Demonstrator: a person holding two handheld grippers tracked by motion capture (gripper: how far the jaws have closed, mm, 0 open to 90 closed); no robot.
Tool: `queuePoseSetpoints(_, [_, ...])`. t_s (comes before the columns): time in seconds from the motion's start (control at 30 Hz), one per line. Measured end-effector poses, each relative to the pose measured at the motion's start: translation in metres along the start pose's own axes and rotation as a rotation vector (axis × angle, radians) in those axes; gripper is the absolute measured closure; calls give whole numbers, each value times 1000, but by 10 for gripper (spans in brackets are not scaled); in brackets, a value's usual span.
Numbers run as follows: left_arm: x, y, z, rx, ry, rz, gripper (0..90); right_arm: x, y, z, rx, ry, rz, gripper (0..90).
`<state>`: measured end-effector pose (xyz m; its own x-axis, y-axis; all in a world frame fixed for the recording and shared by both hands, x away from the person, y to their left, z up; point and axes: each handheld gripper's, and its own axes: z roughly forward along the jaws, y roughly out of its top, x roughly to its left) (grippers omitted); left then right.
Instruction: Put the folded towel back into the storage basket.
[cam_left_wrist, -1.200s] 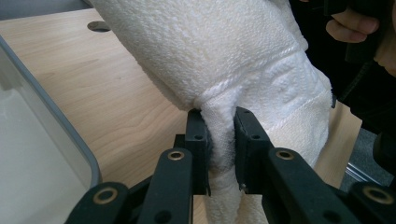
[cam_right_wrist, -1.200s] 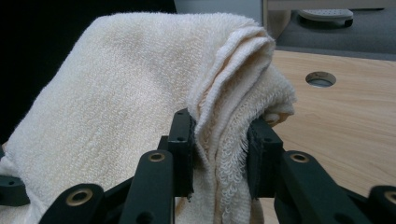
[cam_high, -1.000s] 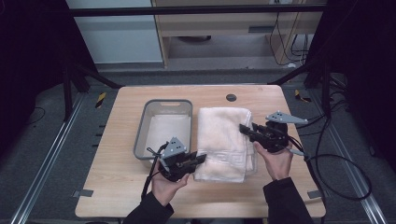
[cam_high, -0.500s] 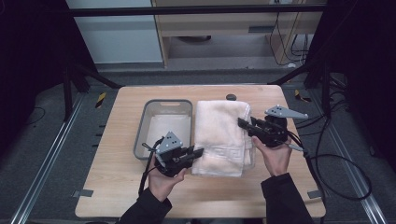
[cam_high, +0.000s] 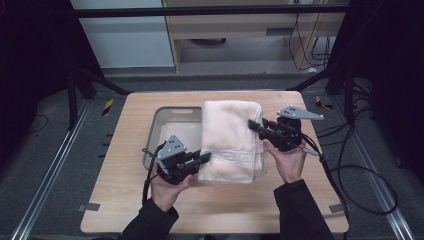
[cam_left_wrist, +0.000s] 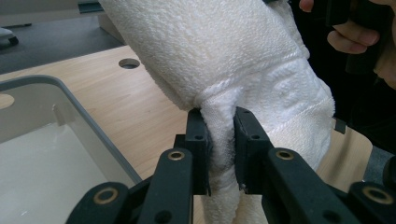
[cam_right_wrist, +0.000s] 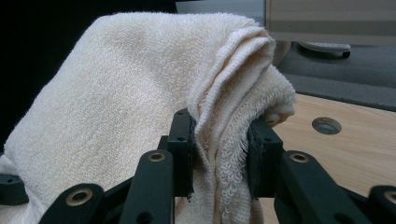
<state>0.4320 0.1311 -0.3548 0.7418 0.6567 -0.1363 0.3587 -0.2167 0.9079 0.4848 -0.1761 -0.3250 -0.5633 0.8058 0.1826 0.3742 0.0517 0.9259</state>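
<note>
High view: your folded towel (cam_high: 231, 140) hangs just right of the tray (cam_high: 160, 120), partly over its right edge. Your left gripper (cam_high: 202, 159) pinches its near-left edge, your right gripper (cam_high: 251, 124) its right folds, above the desk (cam_high: 125, 200).

one towel (cam_high: 231, 140), one tray (cam_high: 172, 114), two grippers (cam_high: 202, 159) (cam_high: 254, 126)

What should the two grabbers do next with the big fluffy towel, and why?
Probably carry it sideways toward the clear bin and lower it in. The left gripper and right gripper are each shut on an edge of the folded towel, which hangs between them above the table, partly over the bin already. The bin has room beside what looks like a white cloth inside.
</note>
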Motion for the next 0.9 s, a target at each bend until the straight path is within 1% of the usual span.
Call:
queuePoseSetpoints(0.13, [3,2,-6,-12,10,0,773,4,5,4,-7,3,-3,677])
queuePoseSetpoints(0.4, [13,5,-19,-33,21,-13,773,15,14,14,-20,14,-12,677])
queuePoseSetpoints(0.6, [20,5,-28,-49,41,-19,773,24,21,22,-24,22,-20,677])
queuePoseSetpoints(0.8, [28,2,-36,-49,61,-26,773,32,24,33,-30,26,-24,677])
queuePoseSetpoints(0.9, [32,0,-41,-52,72,-31,773,38,25,41,-30,32,-25,676])
